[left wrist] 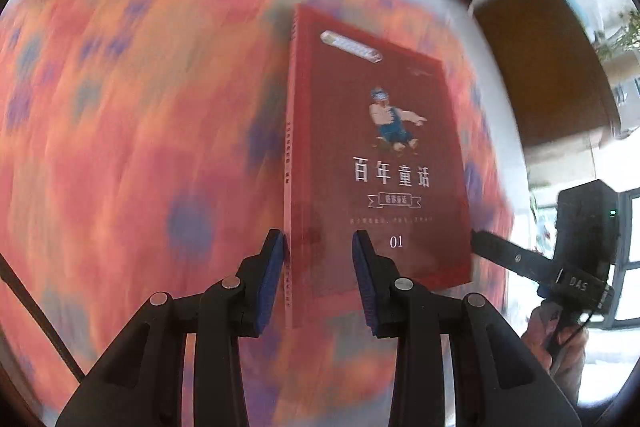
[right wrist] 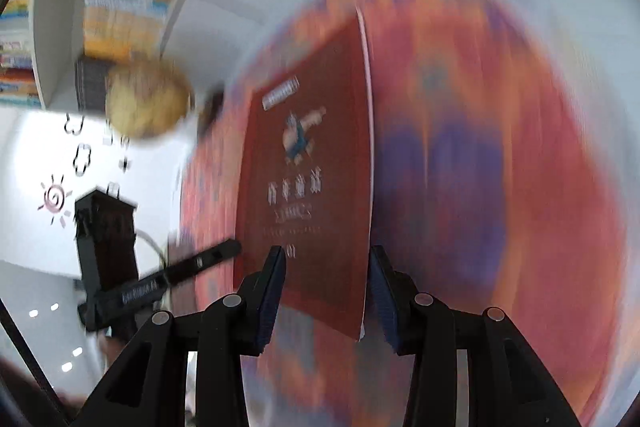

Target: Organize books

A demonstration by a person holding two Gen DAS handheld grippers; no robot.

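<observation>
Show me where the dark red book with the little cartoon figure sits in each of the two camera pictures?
Left wrist view: the dark red book fills the middle, right of centre, its spine edge between the left gripper fingers.
Right wrist view: the same book stands at centre, its page edge toward the right gripper.
Shared landmark: the orange and purple patterned cloth behind the book, also at.
</observation>
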